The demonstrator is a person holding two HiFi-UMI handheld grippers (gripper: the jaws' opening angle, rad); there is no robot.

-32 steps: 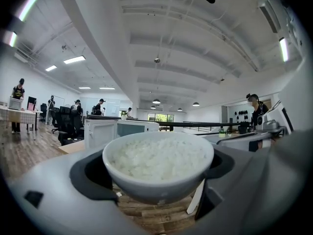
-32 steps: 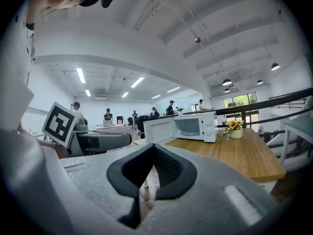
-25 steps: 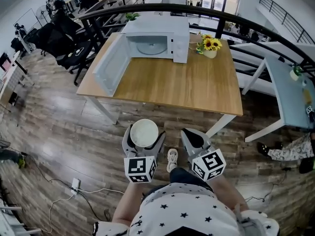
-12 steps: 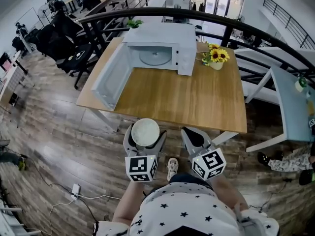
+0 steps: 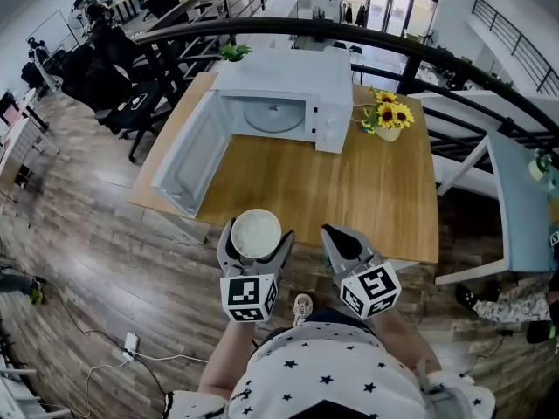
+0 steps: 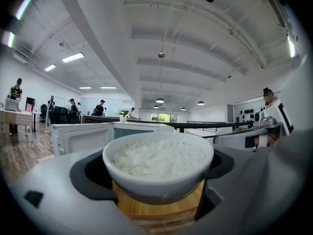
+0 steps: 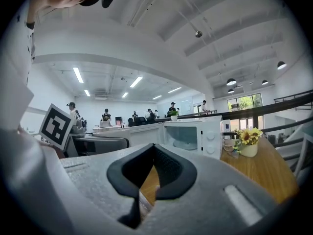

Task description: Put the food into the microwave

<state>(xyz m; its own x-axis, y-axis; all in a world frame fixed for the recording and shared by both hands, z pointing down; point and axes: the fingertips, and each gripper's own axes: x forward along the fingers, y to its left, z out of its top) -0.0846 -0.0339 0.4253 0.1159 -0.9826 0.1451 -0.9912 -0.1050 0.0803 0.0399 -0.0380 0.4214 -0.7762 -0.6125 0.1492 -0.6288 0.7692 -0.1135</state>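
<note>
A white bowl of rice (image 5: pixel 256 233) (image 6: pixel 157 161) sits clamped in my left gripper (image 5: pixel 255 244), held level just before the near edge of the wooden table (image 5: pixel 349 190). The white microwave (image 5: pixel 284 94) (image 7: pixel 193 135) stands at the table's far side with its door (image 5: pixel 188 160) swung wide open to the left and its glass turntable (image 5: pixel 272 117) showing inside. My right gripper (image 5: pixel 342 244) (image 7: pixel 151 173) hangs beside the left one, its jaws closed together with nothing between them.
A small pot of sunflowers (image 5: pixel 389 116) (image 7: pixel 248 141) stands on the table right of the microwave. A dark curved railing (image 5: pixel 437 59) runs behind the table. Office chairs (image 5: pixel 105 68) stand at the far left; a light table (image 5: pixel 524 199) is at the right.
I have come closer to the table: both grippers, earlier over the floor, now reach its near edge. The bowl stays held in the left gripper.
</note>
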